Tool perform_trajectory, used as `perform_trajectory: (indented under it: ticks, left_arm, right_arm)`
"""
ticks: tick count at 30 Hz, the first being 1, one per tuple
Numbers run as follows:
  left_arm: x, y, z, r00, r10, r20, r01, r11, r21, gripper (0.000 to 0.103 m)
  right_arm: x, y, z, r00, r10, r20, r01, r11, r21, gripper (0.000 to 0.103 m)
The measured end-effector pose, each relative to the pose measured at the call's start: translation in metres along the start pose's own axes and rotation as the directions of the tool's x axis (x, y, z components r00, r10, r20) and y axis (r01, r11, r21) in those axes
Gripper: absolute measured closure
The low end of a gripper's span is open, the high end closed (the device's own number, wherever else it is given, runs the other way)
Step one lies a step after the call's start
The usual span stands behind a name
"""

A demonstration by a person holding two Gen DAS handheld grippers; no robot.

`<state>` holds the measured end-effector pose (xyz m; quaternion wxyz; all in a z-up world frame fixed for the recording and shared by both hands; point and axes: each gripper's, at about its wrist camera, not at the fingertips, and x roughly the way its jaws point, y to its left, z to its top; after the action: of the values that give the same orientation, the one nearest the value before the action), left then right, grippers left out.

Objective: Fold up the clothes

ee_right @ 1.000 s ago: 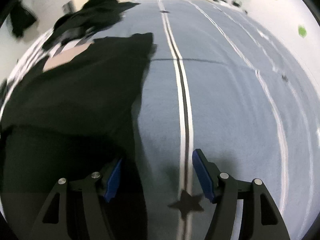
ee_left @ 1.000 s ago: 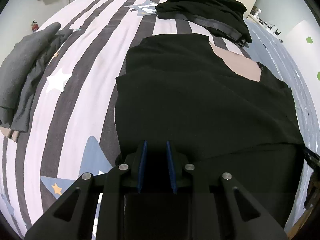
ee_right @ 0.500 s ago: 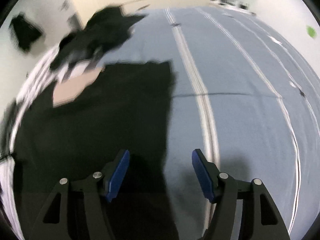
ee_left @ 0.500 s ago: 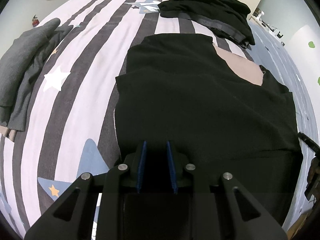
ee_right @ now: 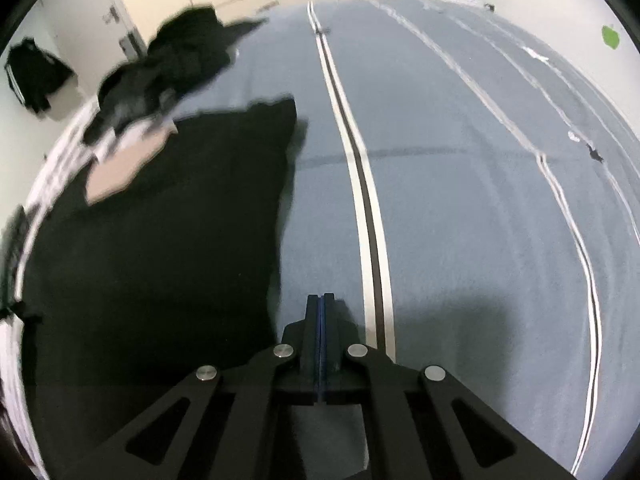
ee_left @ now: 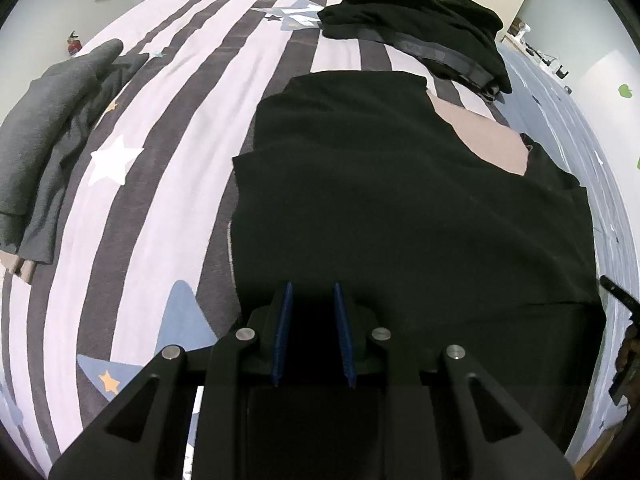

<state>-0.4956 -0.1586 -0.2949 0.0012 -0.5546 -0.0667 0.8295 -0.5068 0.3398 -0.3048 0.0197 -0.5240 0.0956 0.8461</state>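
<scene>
Black garment (ee_left: 400, 208) spread mid-frame on striped bed (ee_left: 168, 152). Left hand-held gripper (ee_left: 312, 316) clamped on its near hem. Right hand-held gripper (ee_right: 320, 320) pads together, empty, beside garment's edge, lower centre.

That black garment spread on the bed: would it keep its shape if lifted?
Probably not. The black garment lies flat with soft creases, so it would likely droop. It looks thin, probably light. Its matte fabric seems unlikely to slip.
</scene>
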Motion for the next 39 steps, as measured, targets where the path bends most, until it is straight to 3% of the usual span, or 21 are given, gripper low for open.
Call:
perform_trajectory:
  ticks: [4, 8, 12, 15, 17, 18, 20, 22, 25, 29, 35, 39]
  left_arm:
    - [-0.003, 0.002, -0.003, 1.0, 0.001, 0.008, -0.001, 1.0, -0.017, 0.084]
    - [-0.01, 0.004, -0.004, 0.999, 0.001, 0.032, -0.001, 1.0, -0.007, 0.077]
    - [-0.009, 0.004, 0.002, 0.998, -0.001, 0.056, -0.001, 0.999, 0.039, 0.069]
    - [0.011, 0.013, 0.008, 0.997, 0.067, 0.046, -0.07, 0.995, 0.075, 0.069]
    - [0.029, 0.027, 0.011, 0.993, 0.119, 0.013, -0.12, 0.991, 0.063, 0.05]
    - [0.03, 0.033, 0.012, 0.99, 0.137, 0.015, -0.138, 0.989, 0.044, 0.045]
    - [0.019, 0.046, 0.022, 0.973, 0.223, 0.055, -0.222, 0.975, -0.015, 0.048]
    - [0.006, 0.059, 0.032, 0.969, 0.231, 0.084, -0.225, 0.971, -0.083, 0.048]
    - [-0.009, 0.052, 0.046, 0.979, 0.151, 0.134, -0.142, 0.987, -0.074, 0.048]
    - [-0.006, 0.003, 0.055, 0.991, -0.01, 0.134, -0.001, 0.997, 0.082, 0.048]
    - [0.045, -0.065, 0.053, 0.998, -0.028, 0.051, 0.013, 0.964, 0.264, 0.048]
    - [0.061, -0.063, 0.047, 0.997, -0.031, 0.073, 0.007, 0.953, 0.304, 0.046]
  right_arm:
    - [-0.005, 0.015, 0.003, 0.999, 0.033, 0.01, -0.032, 0.999, -0.024, 0.086]
    - [0.006, 0.041, -0.006, 1.0, 0.016, -0.025, -0.019, 0.991, -0.134, 0.086]
    - [0.012, 0.037, -0.019, 0.999, -0.036, -0.027, 0.031, 0.984, -0.177, 0.082]
    - [0.014, 0.033, -0.022, 0.998, -0.055, -0.017, 0.05, 0.981, -0.188, 0.077]
    - [0.015, 0.031, -0.022, 0.997, -0.077, -0.015, 0.073, 0.978, -0.196, 0.077]
    - [0.016, 0.031, -0.021, 0.996, -0.092, -0.014, 0.088, 0.977, -0.196, 0.077]
    - [0.016, 0.027, -0.02, 0.995, -0.1, -0.023, 0.094, 0.979, -0.182, 0.077]
    - [0.012, 0.027, -0.019, 0.995, -0.102, -0.023, 0.097, 0.981, -0.166, 0.077]
    - [-0.002, 0.027, -0.014, 0.995, -0.103, 0.004, 0.103, 0.987, -0.121, 0.077]
    - [-0.019, 0.045, 0.0, 0.996, -0.036, 0.075, 0.045, 0.992, -0.118, 0.077]
    - [0.005, 0.106, 0.016, 0.995, 0.074, 0.072, -0.056, 0.972, -0.228, 0.077]
    - [0.046, 0.129, 0.019, 0.997, 0.069, 0.021, -0.061, 0.965, -0.257, 0.073]
